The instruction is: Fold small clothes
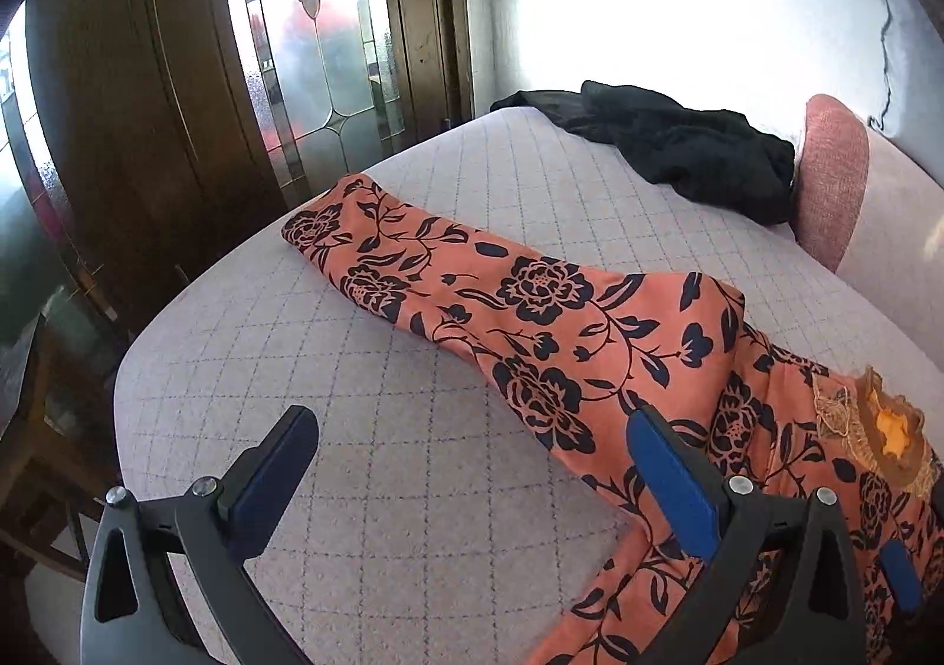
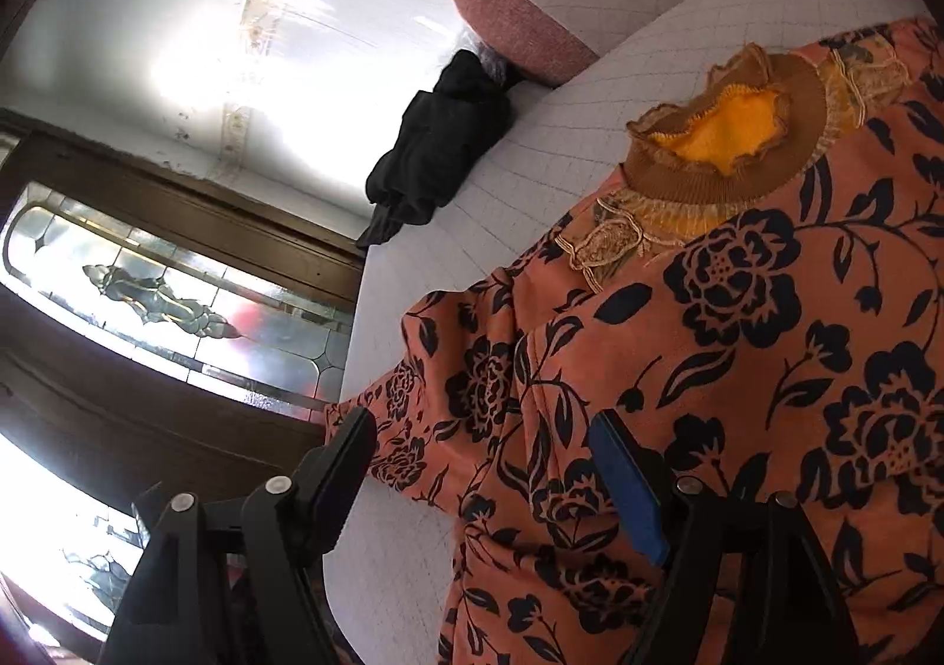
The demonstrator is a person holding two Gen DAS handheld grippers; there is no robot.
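Note:
An orange top with a black flower print (image 1: 548,323) lies flat on a pale quilted cushion surface (image 1: 366,488), one sleeve stretched toward the far left edge. Its brown knit collar with yellow lining (image 2: 725,134) shows in the right wrist view. My left gripper (image 1: 472,429) is open above the bare quilt, its right finger over the sleeve's lower edge, with nothing held. My right gripper (image 2: 481,429) is open over the shoulder and sleeve of the orange top (image 2: 737,370); fabric lies below the gap between its fingers, and the pads do not press on it.
A crumpled black garment (image 1: 678,146) lies at the far end beside a pink bolster cushion (image 1: 832,175). A dark wooden door with leaded glass (image 1: 318,33) stands past the left edge, and the quilted surface (image 2: 531,163) drops off there.

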